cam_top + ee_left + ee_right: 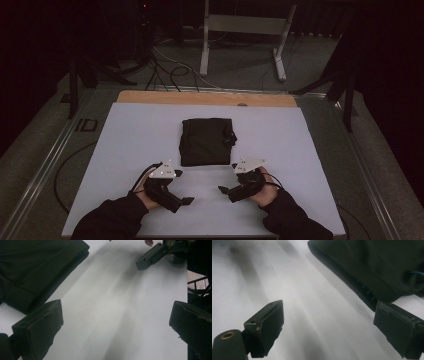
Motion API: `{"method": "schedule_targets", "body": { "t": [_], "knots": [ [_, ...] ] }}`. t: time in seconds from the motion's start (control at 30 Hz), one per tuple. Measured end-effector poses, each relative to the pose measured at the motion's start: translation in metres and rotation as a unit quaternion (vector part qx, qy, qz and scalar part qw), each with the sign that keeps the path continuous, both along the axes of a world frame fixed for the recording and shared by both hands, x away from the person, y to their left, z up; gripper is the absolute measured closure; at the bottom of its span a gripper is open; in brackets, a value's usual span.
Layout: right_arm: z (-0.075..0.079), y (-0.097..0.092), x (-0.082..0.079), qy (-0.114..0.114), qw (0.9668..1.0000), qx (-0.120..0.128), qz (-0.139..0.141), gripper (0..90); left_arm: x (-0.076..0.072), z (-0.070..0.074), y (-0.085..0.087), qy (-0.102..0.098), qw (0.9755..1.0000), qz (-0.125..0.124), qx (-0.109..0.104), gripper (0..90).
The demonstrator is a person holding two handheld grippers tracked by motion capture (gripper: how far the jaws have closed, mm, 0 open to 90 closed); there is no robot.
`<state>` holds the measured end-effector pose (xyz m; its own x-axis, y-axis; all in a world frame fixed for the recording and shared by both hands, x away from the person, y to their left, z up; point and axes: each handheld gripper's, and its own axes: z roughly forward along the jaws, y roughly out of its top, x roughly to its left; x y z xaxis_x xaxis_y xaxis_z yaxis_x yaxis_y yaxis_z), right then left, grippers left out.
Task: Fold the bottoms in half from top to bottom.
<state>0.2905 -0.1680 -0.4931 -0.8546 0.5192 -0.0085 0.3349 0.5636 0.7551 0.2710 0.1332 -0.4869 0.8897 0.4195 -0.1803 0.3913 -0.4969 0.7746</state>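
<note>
A folded black garment (206, 141) lies square in the middle of the white board (125, 145). Both grippers hover just in front of its near edge, tips turned toward each other. My left gripper (185, 201) is held at the near left; in its own view the left gripper (117, 322) stands open over bare board, with the garment (37, 270) at upper left and the other gripper (155, 253) farther off. My right gripper (223, 190) is at the near right; the right gripper (332, 325) is open too, with the garment's folded edge (374, 265) just beyond its right jaw.
A wooden strip (205, 98) runs along the board's far edge. Behind the table, a grey metal stand (245, 30) and loose cables (165, 65) lie on the floor. Dark metal rails (45, 165) flank the table. Sleeved forearms enter from the bottom.
</note>
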Motion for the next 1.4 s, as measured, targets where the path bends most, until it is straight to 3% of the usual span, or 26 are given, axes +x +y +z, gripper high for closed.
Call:
{"method": "schedule_targets", "body": {
  "t": [0.6, 1.0, 1.4],
  "knots": [
    [0.005, -0.033, -0.018, -0.014, 0.9998, 0.004, -0.013, 9.5, -0.015, -0.003, 0.048, 0.001, 0.9989, 0.046, 0.004, 0.0],
    [0.007, -0.067, -0.032, -0.023, 0.9984, 0.003, -0.051, 9.5, -0.023, -0.004, 0.074, 0.002, 0.9975, 0.071, 0.005, 0.0],
    [0.005, -0.108, -0.044, -0.026, 0.9947, 0.002, -0.1, 9.5, -0.028, -0.006, 0.094, 0.001, 0.9959, 0.091, 0.0, 0.0]
  ]
}}
